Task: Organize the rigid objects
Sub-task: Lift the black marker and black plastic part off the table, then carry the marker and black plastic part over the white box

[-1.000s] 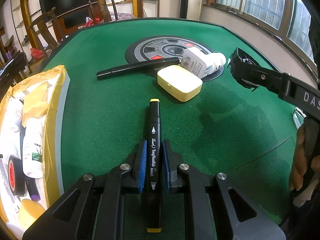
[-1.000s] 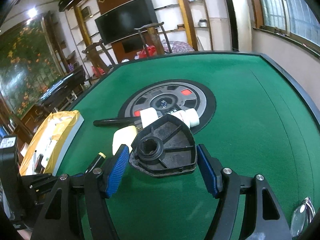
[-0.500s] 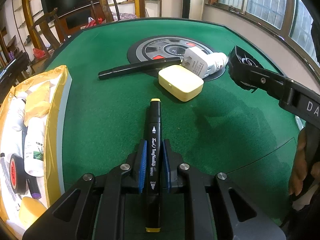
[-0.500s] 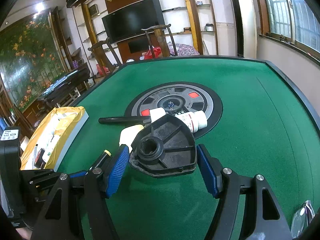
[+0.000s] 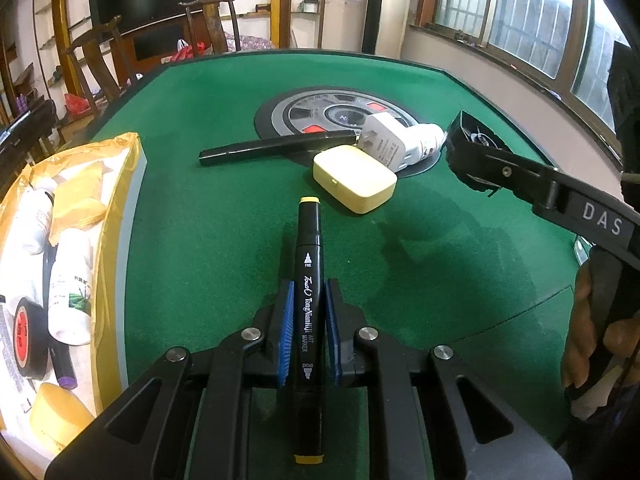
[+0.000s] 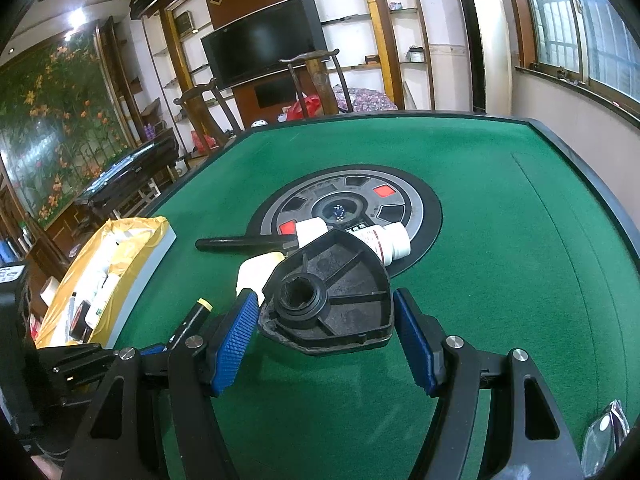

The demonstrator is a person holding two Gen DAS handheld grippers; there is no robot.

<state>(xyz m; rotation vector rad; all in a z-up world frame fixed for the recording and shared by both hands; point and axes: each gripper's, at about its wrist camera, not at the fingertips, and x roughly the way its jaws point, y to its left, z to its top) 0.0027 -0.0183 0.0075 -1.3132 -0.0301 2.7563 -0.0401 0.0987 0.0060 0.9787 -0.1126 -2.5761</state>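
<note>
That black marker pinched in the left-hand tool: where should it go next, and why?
Probably a short carry left, over the yellow-lined box. The left gripper is shut on the marker, and similar items, bottles and a tape roll, already lie in that box.

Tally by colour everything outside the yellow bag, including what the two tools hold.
Black: 3 (marker in the left tool, plastic part in the right tool, pen on the felt)
White: 2 (charger plug, bottle)
Yellow: 1 (case)
Total: 6
</note>
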